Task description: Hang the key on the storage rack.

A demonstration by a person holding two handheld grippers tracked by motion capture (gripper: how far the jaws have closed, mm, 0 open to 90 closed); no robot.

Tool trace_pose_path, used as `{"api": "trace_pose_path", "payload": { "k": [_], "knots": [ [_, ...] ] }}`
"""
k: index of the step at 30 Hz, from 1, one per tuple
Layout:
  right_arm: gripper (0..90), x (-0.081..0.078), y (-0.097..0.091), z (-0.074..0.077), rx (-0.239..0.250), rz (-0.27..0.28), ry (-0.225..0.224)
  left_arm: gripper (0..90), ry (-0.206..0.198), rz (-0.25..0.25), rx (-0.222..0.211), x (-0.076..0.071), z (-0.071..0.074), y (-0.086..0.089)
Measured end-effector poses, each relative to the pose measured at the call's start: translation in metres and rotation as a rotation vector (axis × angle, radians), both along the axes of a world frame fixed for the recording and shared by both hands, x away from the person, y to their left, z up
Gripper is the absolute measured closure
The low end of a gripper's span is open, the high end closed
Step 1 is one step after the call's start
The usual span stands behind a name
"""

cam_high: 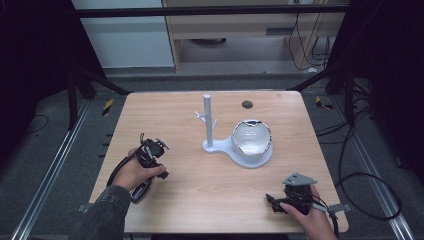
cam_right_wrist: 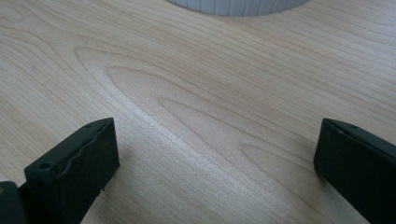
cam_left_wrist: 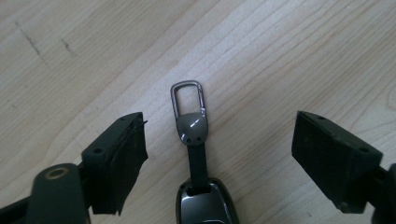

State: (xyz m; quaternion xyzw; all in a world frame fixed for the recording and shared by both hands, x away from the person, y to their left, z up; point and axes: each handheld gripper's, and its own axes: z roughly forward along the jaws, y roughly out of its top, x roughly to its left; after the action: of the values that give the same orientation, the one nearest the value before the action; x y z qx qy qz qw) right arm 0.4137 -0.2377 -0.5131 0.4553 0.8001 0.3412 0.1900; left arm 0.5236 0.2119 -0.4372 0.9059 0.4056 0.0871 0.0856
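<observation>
In the left gripper view a dark key fob (cam_left_wrist: 205,205) lies on the wooden table (cam_left_wrist: 289,51). A black strap runs from it to a grey tab and a metal snap clip (cam_left_wrist: 187,98). My left gripper (cam_left_wrist: 219,123) hangs over it with a jaw on either side, both clear of the fob and open. In the high view that left gripper (cam_high: 154,149) is at the table's left, held in a hand. My right gripper (cam_high: 273,201) rests near the front right edge. Its jaws stand open over bare wood in the right gripper view (cam_right_wrist: 217,128).
A white stand (cam_high: 207,122) with a post and small pegs rises at the table's middle, joined to a round white dish (cam_high: 251,137) on its right. The dish's ribbed rim (cam_right_wrist: 238,5) is ahead of the right gripper. A dark round port (cam_high: 247,104) sits near the far edge.
</observation>
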Motion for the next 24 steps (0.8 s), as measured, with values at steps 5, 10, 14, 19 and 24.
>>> {"api": "trace_pose_path", "payload": {
  "k": [5, 10, 14, 19, 24],
  "knots": [
    [0.4, 0.000, 0.000, 0.000, 0.000, 0.000, 0.000, 30.9, 0.038, 0.003, 0.055, 0.002, -0.007, 0.004],
    [0.4, 0.000, 0.000, 0.000, 0.000, 0.000, 0.001, 44.7, 0.058, 0.022, 0.057, 0.003, -0.011, 0.013],
    [0.4, 0.000, 0.000, 0.000, 0.000, 0.000, 0.000, 50.2, 0.072, 0.008, 0.058, 0.003, -0.013, 0.011],
    [0.4, 0.000, -0.001, -0.001, -0.014, 0.005, -0.014, 52.2, 0.080, 0.017, 0.070, 0.004, -0.018, 0.010],
    [0.4, 0.000, 0.000, -0.001, -0.012, 0.004, -0.014, 56.7, 0.086, 0.027, 0.069, 0.005, -0.019, 0.012]
  ]
}}
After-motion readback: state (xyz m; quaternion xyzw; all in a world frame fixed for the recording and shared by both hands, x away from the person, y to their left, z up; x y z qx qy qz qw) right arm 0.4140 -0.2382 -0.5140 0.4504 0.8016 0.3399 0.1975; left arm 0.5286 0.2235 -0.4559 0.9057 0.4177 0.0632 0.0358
